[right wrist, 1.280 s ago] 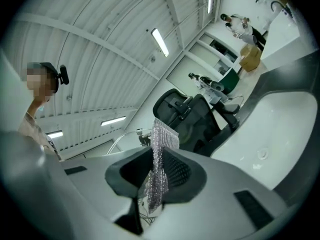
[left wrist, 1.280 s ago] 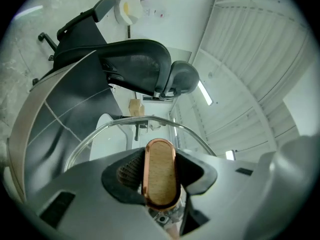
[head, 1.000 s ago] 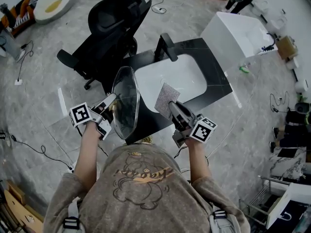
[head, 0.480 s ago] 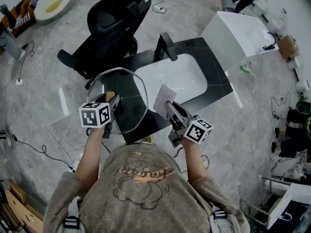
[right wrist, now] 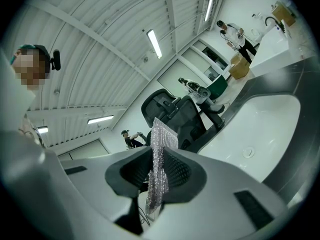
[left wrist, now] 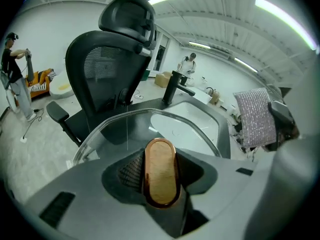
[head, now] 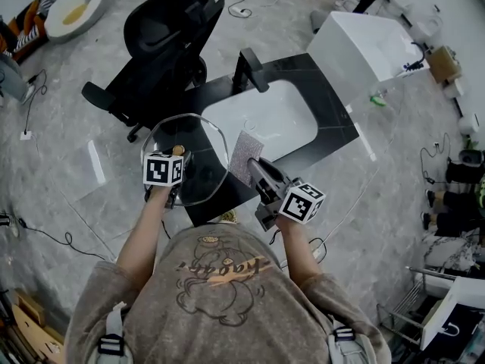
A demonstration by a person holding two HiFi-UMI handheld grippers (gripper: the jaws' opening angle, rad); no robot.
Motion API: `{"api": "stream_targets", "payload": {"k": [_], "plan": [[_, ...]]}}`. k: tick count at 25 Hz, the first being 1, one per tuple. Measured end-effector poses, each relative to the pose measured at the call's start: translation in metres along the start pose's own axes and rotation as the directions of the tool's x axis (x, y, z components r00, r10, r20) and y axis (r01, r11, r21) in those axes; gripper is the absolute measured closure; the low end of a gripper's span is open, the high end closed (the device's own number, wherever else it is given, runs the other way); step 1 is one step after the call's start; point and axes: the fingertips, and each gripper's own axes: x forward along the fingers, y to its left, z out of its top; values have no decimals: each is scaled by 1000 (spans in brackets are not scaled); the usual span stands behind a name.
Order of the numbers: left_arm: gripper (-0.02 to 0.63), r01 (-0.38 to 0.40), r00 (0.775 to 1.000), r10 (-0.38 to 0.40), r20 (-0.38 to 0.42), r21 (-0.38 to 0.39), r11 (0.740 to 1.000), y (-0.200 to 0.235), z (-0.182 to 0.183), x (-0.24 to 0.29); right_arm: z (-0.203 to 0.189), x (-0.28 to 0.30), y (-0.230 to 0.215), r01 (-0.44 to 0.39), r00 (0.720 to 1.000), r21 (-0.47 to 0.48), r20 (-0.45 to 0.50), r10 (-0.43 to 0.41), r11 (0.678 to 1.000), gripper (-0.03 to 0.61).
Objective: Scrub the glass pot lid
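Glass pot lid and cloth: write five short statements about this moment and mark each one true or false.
1. The left gripper is clamped on the glass lid's wooden handle. True.
2. The right gripper is empty. False: it pinches a sparkly scrub cloth.
3. The lid lies in the sink basin. False: it is held beside the basin, over the black counter's end.
4. A black office chair stands beyond the counter. True.
5. The faucet is white. False: it is black.
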Motion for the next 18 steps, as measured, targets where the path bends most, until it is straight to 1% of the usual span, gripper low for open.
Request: {"api": "stream_targets", "payload": {"k": [3,7,9,13,18], "plan": [[436,11,1000,-11,-23,10,1000,-2,-5,15,-1,0,-1,1,1000,1,-3,-1,1000,492],[436,-11,998,11,-65,14,1000,4,-10,27,-2,-1,-2,7,1000,7,3,-8,1000,492],[436,-13,997,14,-75,12,1000,6,-12,31,-2,-2,-2,12,1000,6,6,-12,1000,494],[436,-25,995,29,-97,40,999,7,-14,38,-1,-4,-5,20,1000,5,19,-20,1000,492],[434,-38,994,43,-105,48,998,6,-13,43,-3,-6,-7,33,999,13,18,-34,999,492]]}}
